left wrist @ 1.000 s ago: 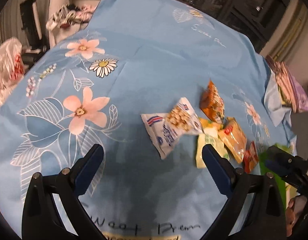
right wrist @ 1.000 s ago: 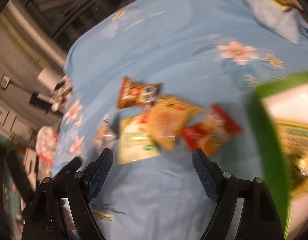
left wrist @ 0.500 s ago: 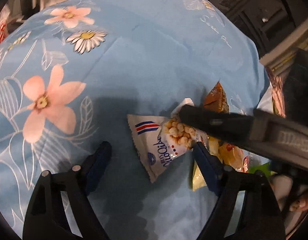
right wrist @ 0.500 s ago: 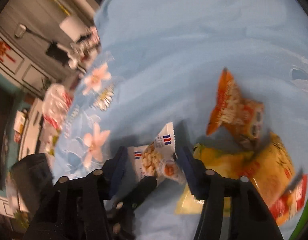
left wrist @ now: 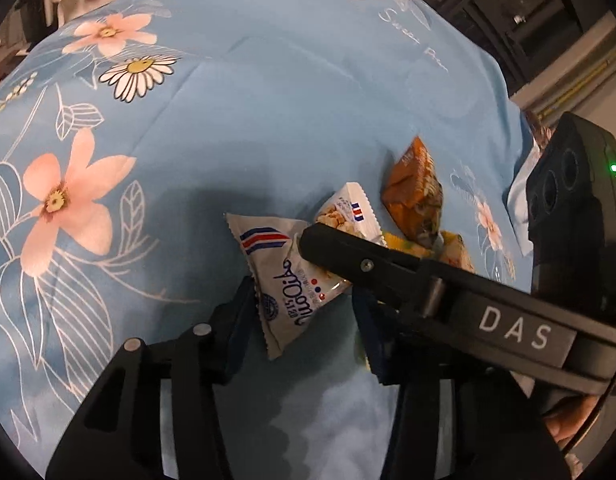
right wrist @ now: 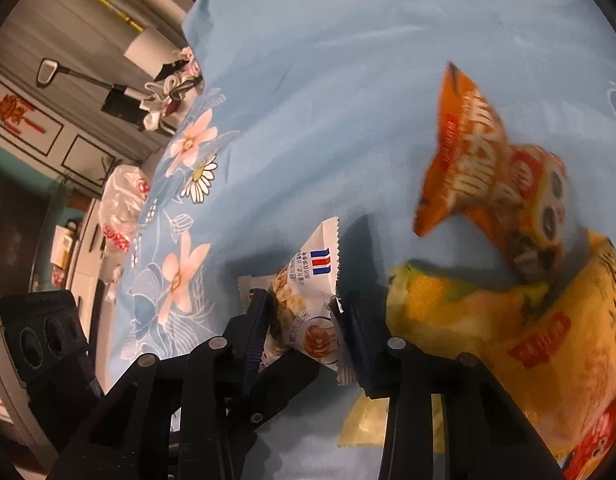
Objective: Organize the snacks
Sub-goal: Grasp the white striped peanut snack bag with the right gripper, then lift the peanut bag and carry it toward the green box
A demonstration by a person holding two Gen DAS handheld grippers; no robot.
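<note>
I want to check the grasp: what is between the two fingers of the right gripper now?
In the right wrist view, the white popcorn packet lies between the right gripper's fingers, which press its sides. The orange packet lies apart, farther away.

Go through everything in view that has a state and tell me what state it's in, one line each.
White popcorn packet: off-flat, one end raised, between both sets of tongs.
Left tongs: fingers either side of the packet, contact unclear.
Right tongs: fingers against the packet's sides.
Orange snack bag: lying on the blue floral cloth, ungripped.
Yellow snack bags: piled, overlapping, ungripped.
</note>
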